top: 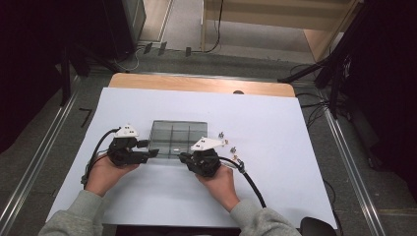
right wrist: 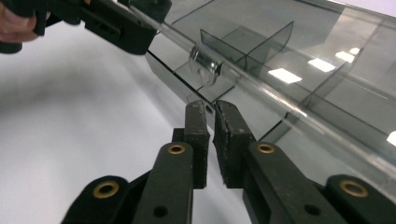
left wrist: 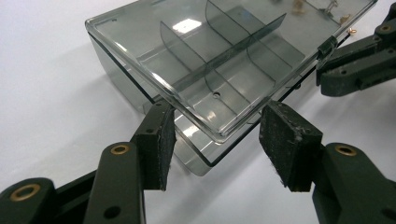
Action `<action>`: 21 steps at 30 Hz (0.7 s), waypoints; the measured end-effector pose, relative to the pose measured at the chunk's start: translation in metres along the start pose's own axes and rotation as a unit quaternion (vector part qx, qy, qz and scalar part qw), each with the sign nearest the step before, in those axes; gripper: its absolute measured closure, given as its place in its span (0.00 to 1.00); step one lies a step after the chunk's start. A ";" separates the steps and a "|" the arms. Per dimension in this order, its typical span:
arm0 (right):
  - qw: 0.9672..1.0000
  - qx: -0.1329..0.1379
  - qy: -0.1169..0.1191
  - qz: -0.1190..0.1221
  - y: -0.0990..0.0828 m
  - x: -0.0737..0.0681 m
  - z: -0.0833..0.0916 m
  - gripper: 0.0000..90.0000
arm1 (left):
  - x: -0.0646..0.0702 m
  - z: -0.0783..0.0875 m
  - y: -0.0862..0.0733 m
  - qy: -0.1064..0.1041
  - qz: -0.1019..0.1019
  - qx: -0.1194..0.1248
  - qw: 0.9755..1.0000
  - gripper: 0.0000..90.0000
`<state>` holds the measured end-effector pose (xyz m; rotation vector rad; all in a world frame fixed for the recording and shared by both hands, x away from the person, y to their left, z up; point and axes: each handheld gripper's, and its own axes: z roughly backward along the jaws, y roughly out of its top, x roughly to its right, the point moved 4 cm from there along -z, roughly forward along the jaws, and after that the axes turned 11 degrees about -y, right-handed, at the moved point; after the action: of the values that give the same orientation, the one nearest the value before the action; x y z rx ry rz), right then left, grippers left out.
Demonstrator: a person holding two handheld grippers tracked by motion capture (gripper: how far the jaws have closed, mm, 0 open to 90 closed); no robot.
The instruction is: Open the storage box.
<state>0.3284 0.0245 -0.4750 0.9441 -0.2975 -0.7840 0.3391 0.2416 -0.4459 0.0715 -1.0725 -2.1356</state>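
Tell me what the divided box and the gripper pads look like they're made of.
Divided box: apparently smoky, clear hard plastic with a glossy finish; the dividers show through and ceiling lights reflect off it.
Pads on the left hand-held gripper: matte black, grainy, probably rubber or foam; speckled surface with no shine.

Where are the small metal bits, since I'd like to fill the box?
In the high view, the metal bits lie loose on the white sheet, just right of the clear box, beside the right tongs.
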 end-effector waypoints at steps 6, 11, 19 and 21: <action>1.000 -0.006 -0.011 0.019 -0.002 0.006 0.011 0.87 | 0.000 0.001 0.001 -0.002 0.003 -0.002 1.000 0.51; 1.000 -0.003 -0.012 0.005 -0.004 0.013 0.021 0.86 | 0.000 0.001 0.003 -0.003 0.004 -0.001 1.000 0.51; 0.999 -0.008 -0.037 0.000 -0.007 0.032 0.034 0.84 | 0.000 0.001 0.004 -0.004 0.009 -0.003 1.000 0.51; 0.999 -0.010 -0.039 -0.008 -0.006 0.036 0.036 0.84 | 0.000 0.002 0.004 -0.006 0.010 -0.003 1.000 0.51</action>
<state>0.3303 -0.0253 -0.4631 0.8986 -0.3493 -0.8388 0.3411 0.2412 -0.4416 0.0443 -1.0704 -2.1228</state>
